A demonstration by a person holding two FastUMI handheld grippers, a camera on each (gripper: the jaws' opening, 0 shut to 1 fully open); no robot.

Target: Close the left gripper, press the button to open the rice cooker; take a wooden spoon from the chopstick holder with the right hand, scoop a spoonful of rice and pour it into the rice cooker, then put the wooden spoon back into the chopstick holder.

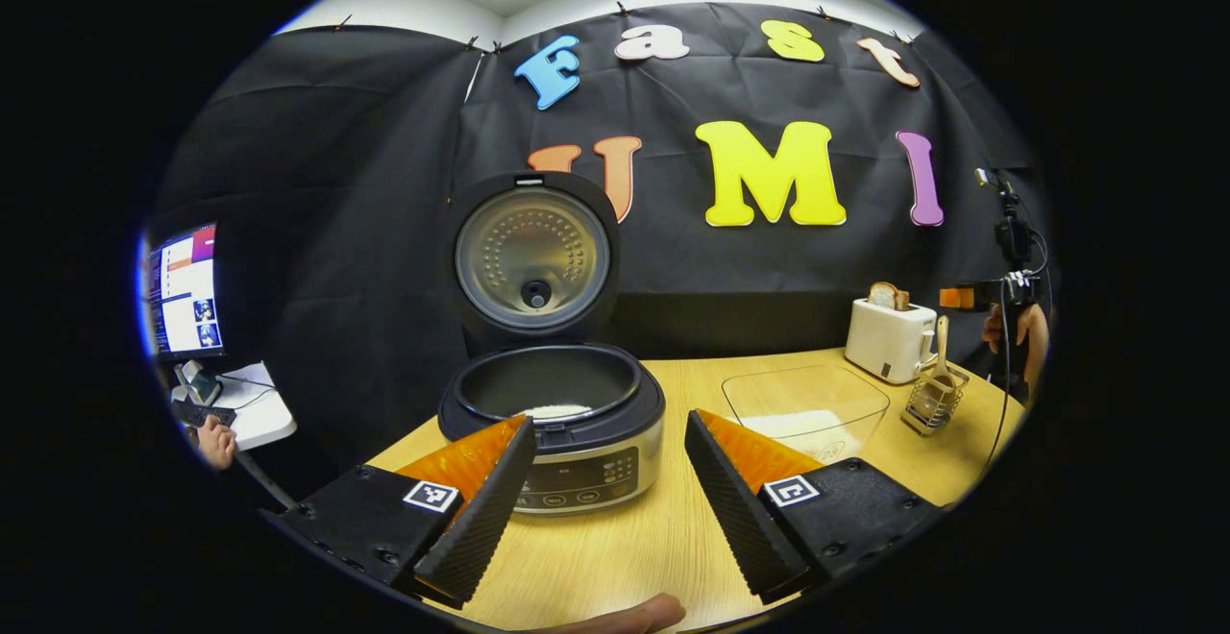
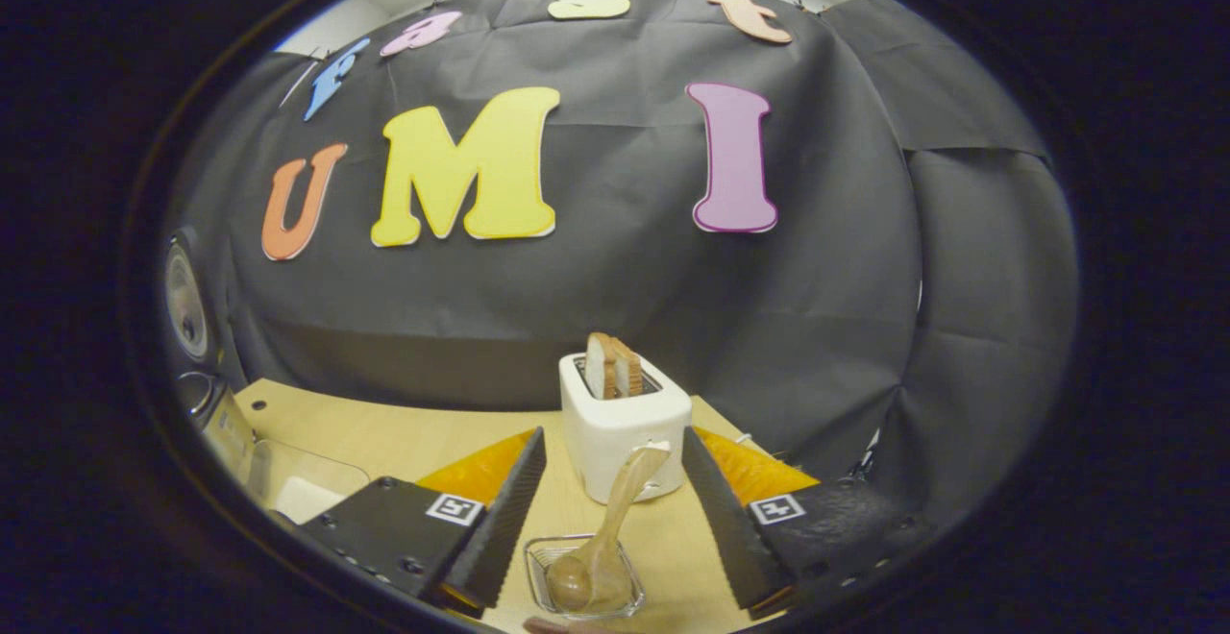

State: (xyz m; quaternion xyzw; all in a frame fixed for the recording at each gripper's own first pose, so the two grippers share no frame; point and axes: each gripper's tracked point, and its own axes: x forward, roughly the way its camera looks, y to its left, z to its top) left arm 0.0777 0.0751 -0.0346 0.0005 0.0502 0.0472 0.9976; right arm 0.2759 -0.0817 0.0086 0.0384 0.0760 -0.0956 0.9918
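The rice cooker stands on the wooden table with its lid raised, and white rice shows in the inner pot. My left gripper is open in front of it, its fingers astride the control panel without touching it. In the right gripper view the wooden spoon rests in the wire chopstick holder, handle leaning up towards the toaster. My right gripper is open, one finger on each side of the spoon handle and apart from it. The holder and spoon also appear at the far right in the left gripper view.
A clear rice bowl lies right of the cooker. A white toaster with bread stands behind the holder. A person's hand with the other gripper is at the far right. A monitor and a small side desk are left.
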